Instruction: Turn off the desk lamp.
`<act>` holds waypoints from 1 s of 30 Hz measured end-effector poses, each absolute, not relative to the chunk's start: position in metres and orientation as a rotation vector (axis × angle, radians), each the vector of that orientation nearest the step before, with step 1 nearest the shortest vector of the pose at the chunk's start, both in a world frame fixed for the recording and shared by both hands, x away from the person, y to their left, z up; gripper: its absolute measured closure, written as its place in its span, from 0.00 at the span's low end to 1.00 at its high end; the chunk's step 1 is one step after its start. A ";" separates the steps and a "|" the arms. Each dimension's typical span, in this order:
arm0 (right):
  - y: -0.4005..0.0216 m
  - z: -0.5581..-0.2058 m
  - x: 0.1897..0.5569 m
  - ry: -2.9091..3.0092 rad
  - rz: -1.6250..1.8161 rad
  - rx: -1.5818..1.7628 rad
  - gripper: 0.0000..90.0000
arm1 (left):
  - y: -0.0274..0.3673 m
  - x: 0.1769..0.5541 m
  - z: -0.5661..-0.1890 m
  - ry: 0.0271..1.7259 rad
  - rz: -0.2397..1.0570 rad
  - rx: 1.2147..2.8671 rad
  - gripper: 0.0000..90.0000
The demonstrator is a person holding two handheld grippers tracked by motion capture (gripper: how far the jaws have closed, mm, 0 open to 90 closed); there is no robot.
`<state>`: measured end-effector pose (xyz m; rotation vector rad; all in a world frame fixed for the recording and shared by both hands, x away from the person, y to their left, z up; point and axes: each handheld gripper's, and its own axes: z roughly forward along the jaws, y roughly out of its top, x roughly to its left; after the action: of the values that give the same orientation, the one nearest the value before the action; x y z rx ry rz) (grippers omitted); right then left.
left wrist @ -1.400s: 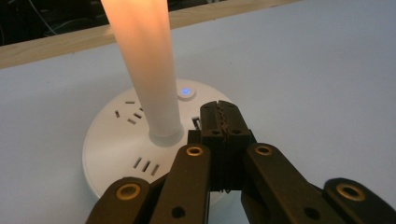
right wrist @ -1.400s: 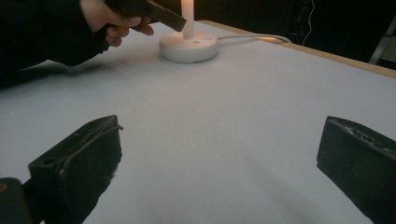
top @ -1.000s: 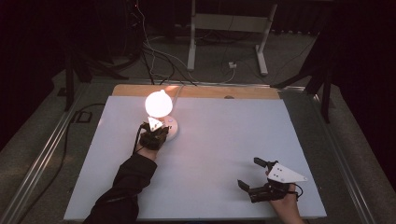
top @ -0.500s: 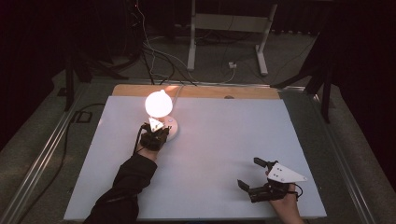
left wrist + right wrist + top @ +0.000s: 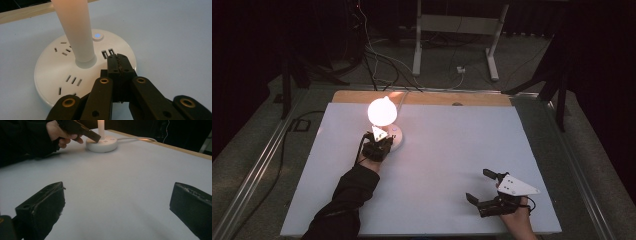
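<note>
white lamp (image 5: 383,113) lit, round base (image 5: 75,72) near far left corner of tabletop (image 5: 452,150). left gripper (image 5: 117,63) fingers clenched, empty, tips over base beside usb slots. right gripper (image 5: 484,187) near front right corner, fingers spread wide, empty.

lamp stem (image 5: 75,30) cropped, globe (image 5: 382,111) overexposed

The high view looks steeply down on the white counter (image 5: 437,165) from afar. The left gripper view sits close over the lamp base (image 5: 50,72). The right gripper view skims low across the counter toward that same base (image 5: 101,145), upper centre.
</note>
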<state>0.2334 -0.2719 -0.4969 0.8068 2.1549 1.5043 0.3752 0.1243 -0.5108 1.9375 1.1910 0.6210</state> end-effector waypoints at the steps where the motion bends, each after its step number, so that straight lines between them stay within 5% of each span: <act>1: -0.272 -0.497 0.233 2.155 1.505 0.807 0.00 | 0.124 0.374 -0.512 1.194 0.621 1.925 1.00; 30: -0.273 -0.496 0.233 2.149 1.507 0.807 0.00 | 0.129 0.374 -0.495 1.159 0.622 1.884 1.00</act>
<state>0.2331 -0.2729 -0.4962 0.8070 2.1490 1.5067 0.3738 0.1295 -0.4945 1.8837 1.1591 0.6215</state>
